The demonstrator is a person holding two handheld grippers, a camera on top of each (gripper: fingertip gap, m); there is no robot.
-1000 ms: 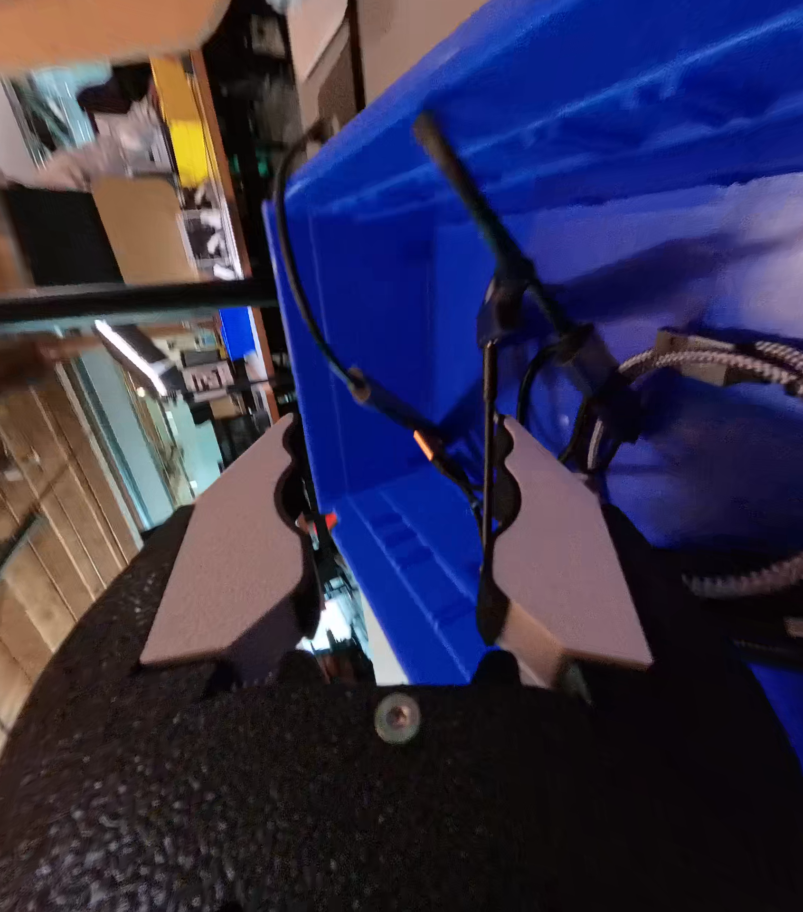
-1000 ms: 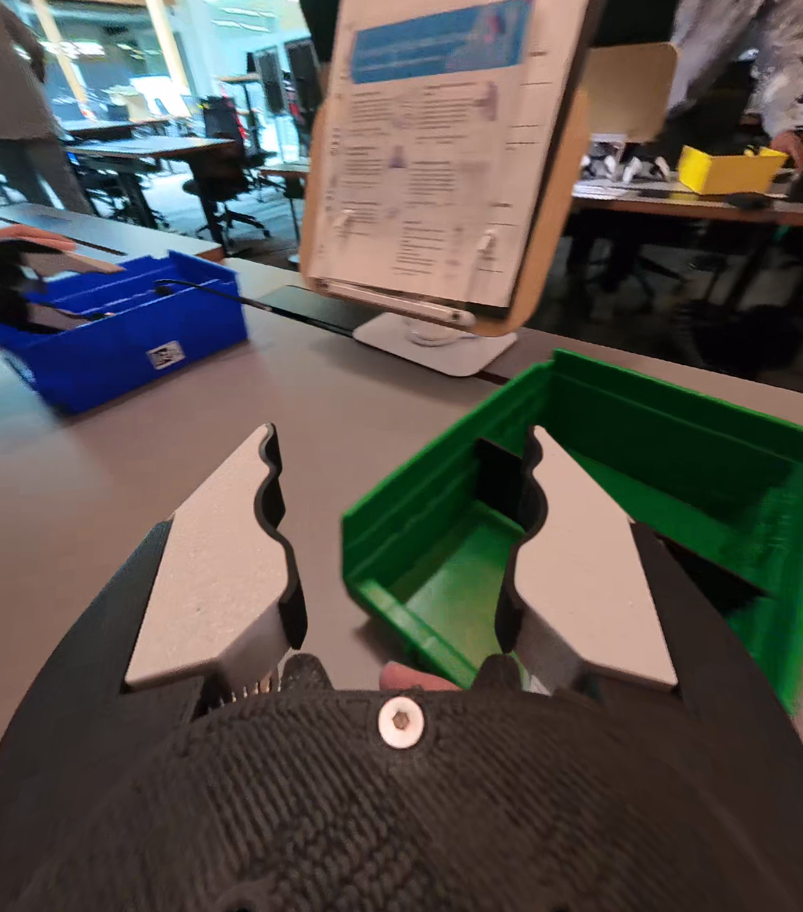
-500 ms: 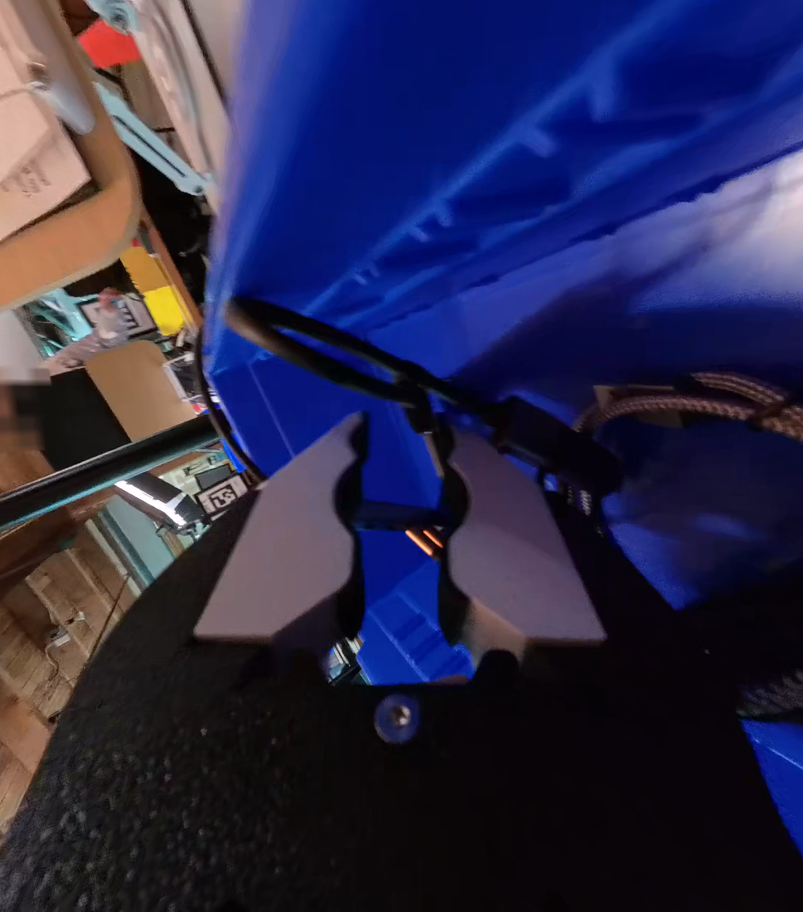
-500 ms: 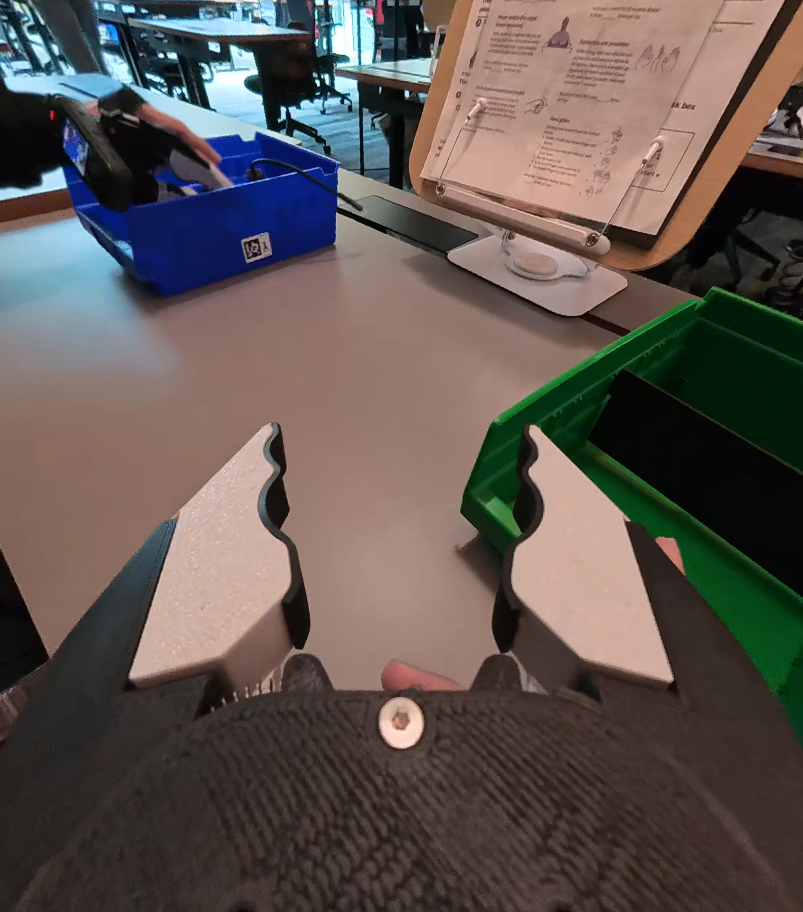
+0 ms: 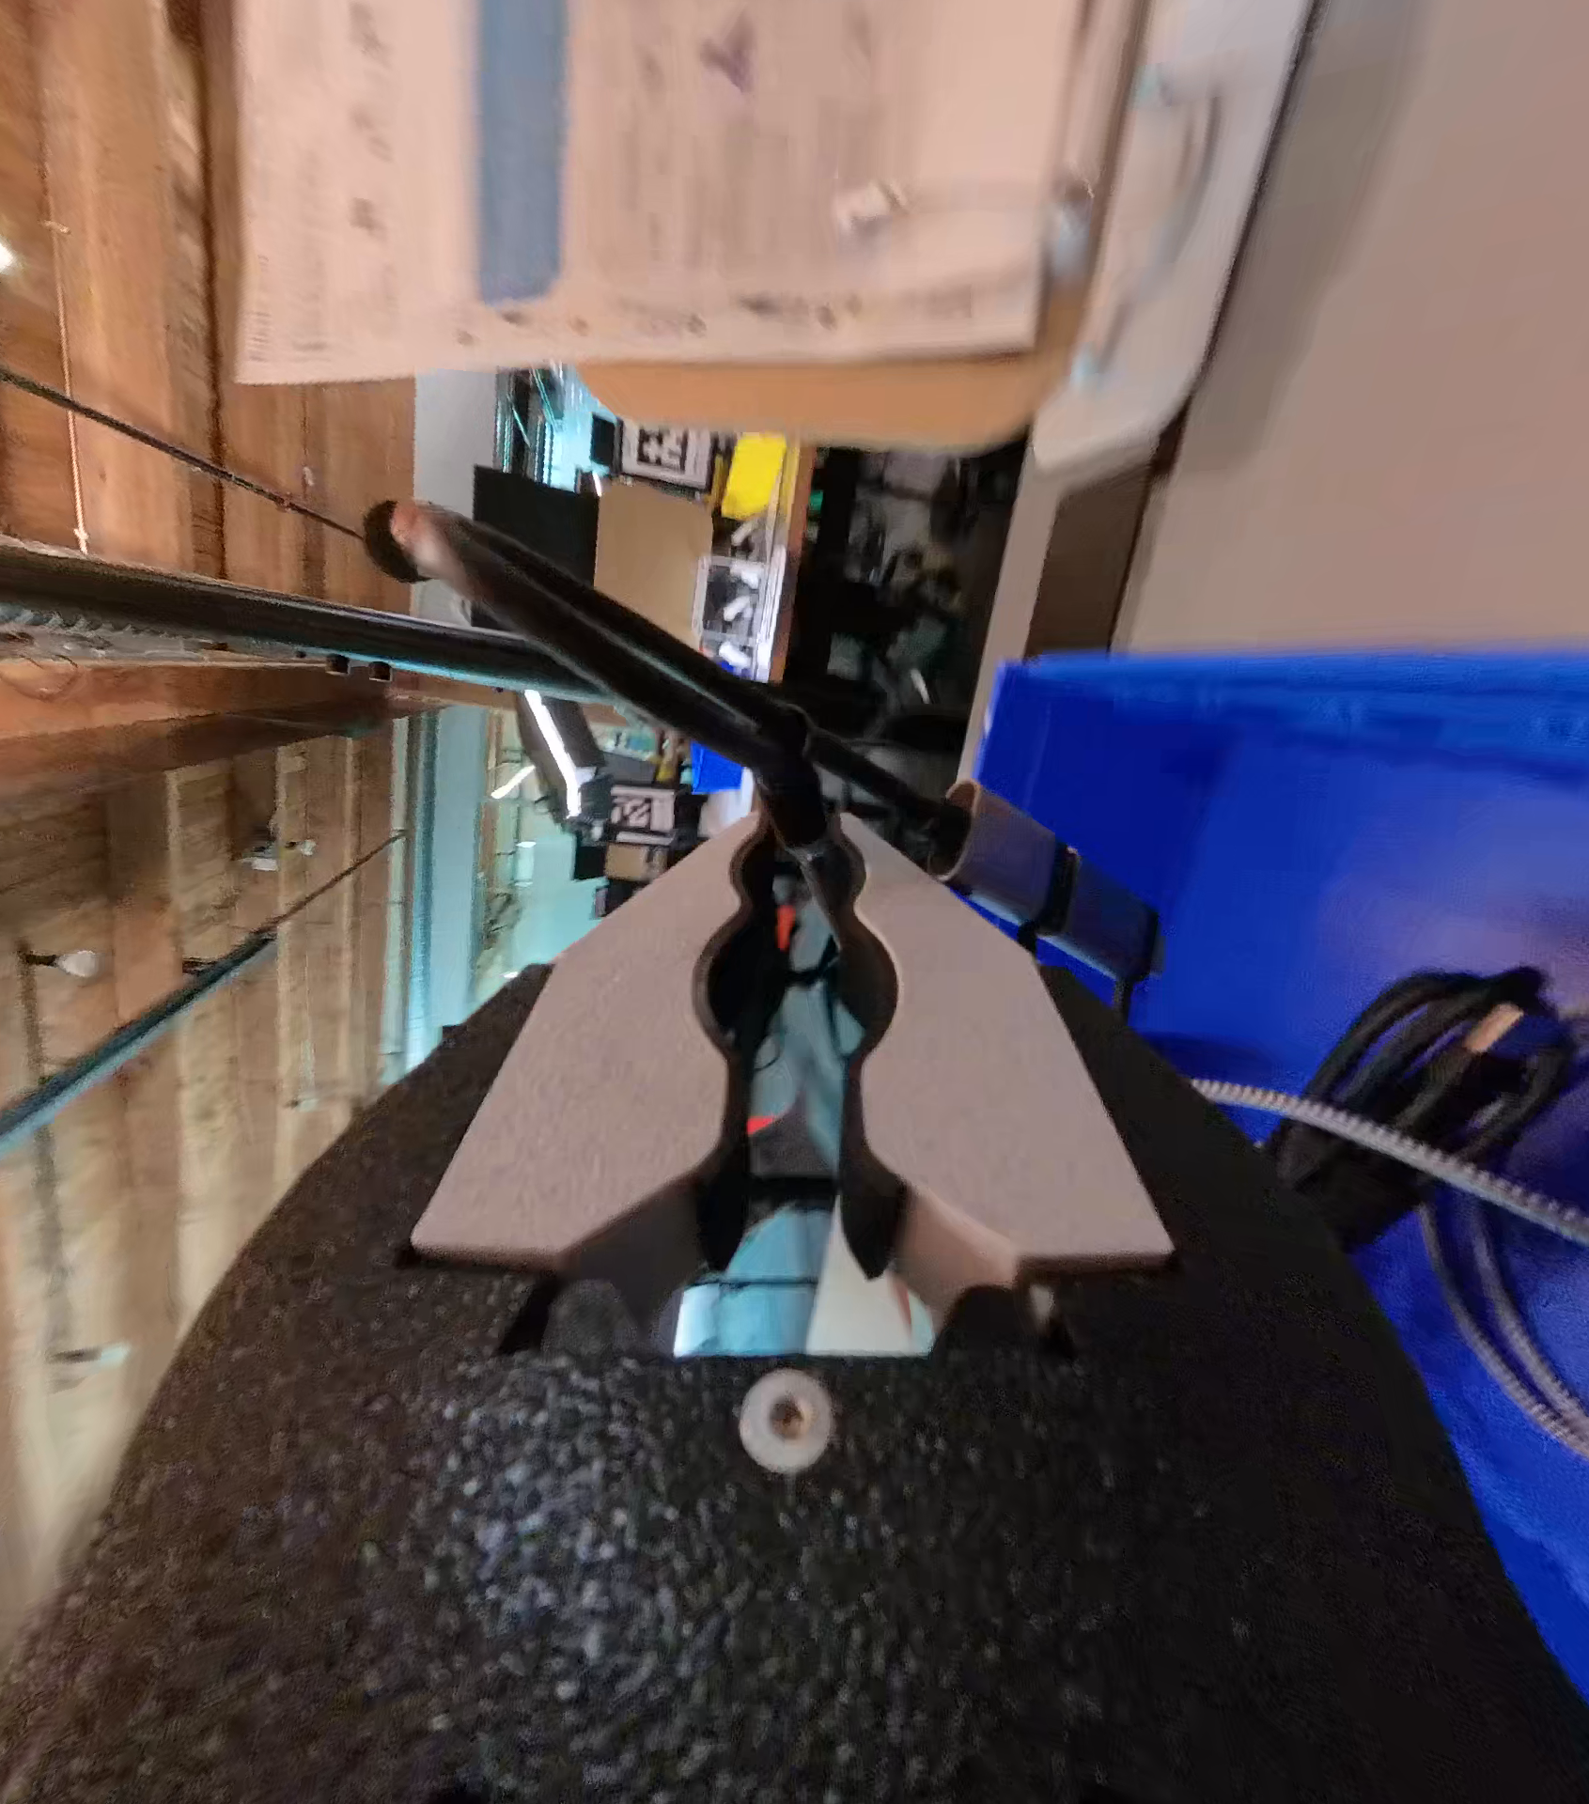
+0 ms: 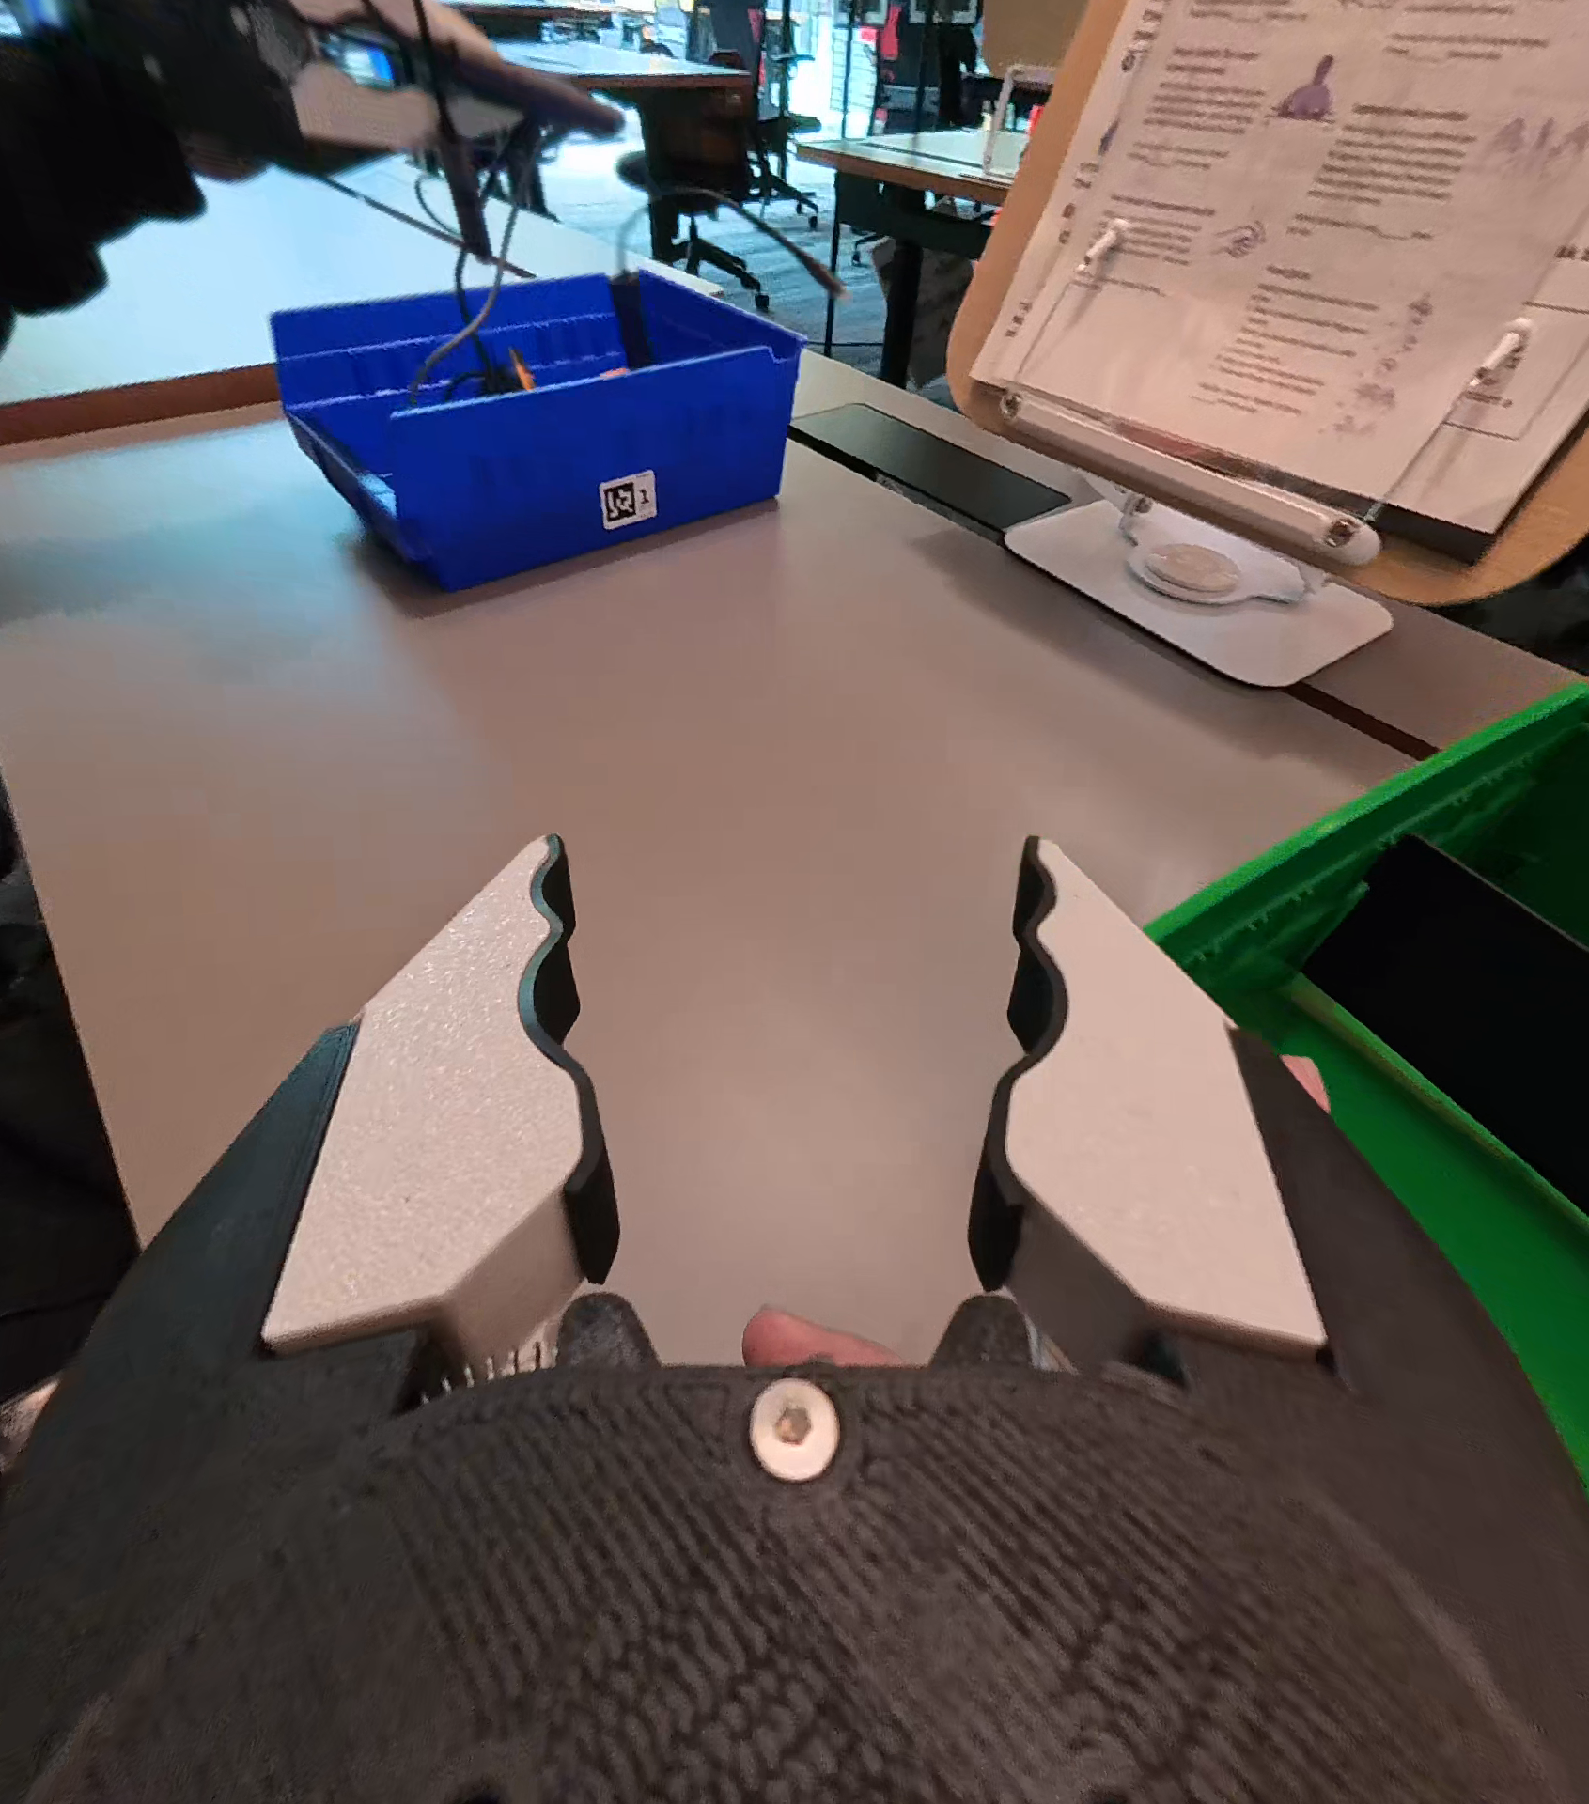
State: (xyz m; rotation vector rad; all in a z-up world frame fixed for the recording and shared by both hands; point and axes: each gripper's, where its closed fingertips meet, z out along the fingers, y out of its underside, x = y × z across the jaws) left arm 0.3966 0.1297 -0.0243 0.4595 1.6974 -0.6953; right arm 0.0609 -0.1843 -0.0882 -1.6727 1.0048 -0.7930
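The left gripper (image 5: 795,849) pinches a black cable (image 5: 575,635) at its tips, beside a blue bin (image 5: 1356,781) holding coiled cables (image 5: 1415,1074). The right gripper (image 6: 790,879), jaws wide apart, hovers over the bare table (image 6: 673,703), a green bin (image 6: 1454,1220) just right.

Left wrist view rolled sideways, close above blue bin (image 5: 1356,781) — right views it (image 6: 536,459) from afar.
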